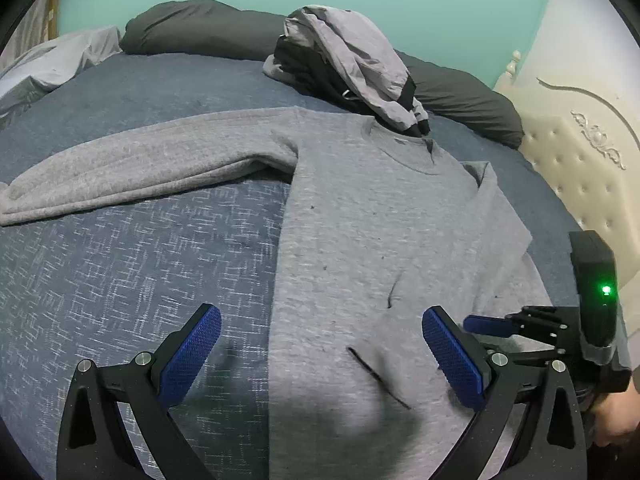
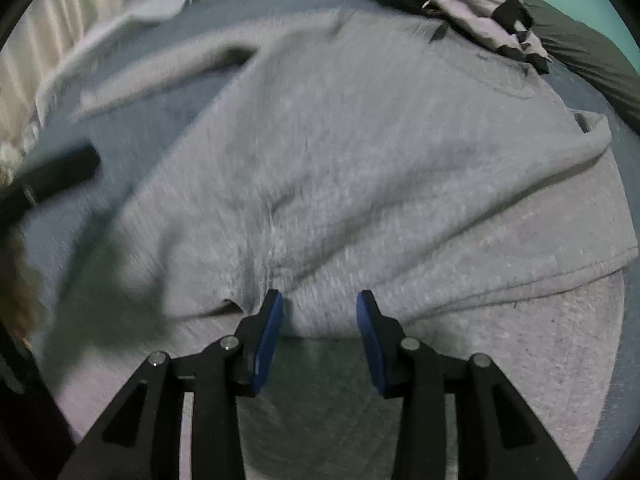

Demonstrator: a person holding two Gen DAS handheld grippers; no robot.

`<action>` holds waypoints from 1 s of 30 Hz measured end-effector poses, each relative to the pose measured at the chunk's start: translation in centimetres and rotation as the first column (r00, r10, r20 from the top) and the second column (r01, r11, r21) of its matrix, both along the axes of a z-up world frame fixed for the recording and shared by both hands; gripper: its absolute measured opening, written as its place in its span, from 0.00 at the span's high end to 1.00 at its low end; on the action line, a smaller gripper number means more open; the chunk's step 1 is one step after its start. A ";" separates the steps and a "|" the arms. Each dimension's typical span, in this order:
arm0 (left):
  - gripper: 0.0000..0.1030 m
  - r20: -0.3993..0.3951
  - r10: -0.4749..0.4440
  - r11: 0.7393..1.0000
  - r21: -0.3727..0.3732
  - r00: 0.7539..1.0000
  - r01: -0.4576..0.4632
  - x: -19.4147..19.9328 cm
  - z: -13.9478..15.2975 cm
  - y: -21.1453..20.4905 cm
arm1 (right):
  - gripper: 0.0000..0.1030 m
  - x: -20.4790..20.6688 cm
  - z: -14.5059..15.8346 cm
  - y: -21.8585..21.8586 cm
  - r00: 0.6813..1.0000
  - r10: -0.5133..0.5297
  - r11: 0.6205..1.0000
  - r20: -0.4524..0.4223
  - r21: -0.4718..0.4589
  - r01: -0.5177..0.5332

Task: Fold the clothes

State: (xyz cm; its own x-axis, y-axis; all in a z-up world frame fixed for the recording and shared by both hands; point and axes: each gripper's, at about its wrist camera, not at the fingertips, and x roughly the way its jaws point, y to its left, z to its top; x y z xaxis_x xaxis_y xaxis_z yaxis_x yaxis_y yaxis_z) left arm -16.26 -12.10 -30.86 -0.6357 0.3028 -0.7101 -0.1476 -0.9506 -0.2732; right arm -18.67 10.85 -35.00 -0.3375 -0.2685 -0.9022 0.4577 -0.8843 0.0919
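Grey sweater flat mid-bed, one sleeve out toward the left edge, other folded in; soft, limp knit, likely drapes, so pinch at hem or sleeve cuff; left gripper wide apart above hem, right gripper part-open, holding nothing

We see the right wrist view smeared by motion blur, so the grey sweater shows no crisp weave. Its left sleeve runs out past the frame's edge. The heap of clothes covers part of its collar and hides some dark pillow.
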 end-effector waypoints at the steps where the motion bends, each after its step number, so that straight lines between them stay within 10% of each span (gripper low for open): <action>1: 0.00 -0.001 -0.004 1.000 -0.001 1.000 0.004 0.0 0.0 0.2 | 0.62 -0.1 -0.3 0.1 1.000 0.007 1.000 0.016 0.008 -0.007; 12: 0.00 0.053 -0.110 0.992 0.073 0.993 0.106 -2.1 -1.5 4.3 | 0.61 -3.4 3.8 10.1 0.995 -0.079 0.991 -0.055 -0.112 0.072; 22: 0.00 0.066 -0.147 0.989 0.043 0.987 0.145 -5.3 -3.2 8.1 | 0.57 -12.6 7.0 24.4 0.913 -0.401 0.914 -0.073 -0.098 0.393; 30: 0.00 0.067 -0.102 0.994 0.033 0.993 0.100 -6.2 -4.7 8.3 | 0.55 -21.7 6.4 26.2 0.881 -0.469 0.882 -0.054 -0.084 0.464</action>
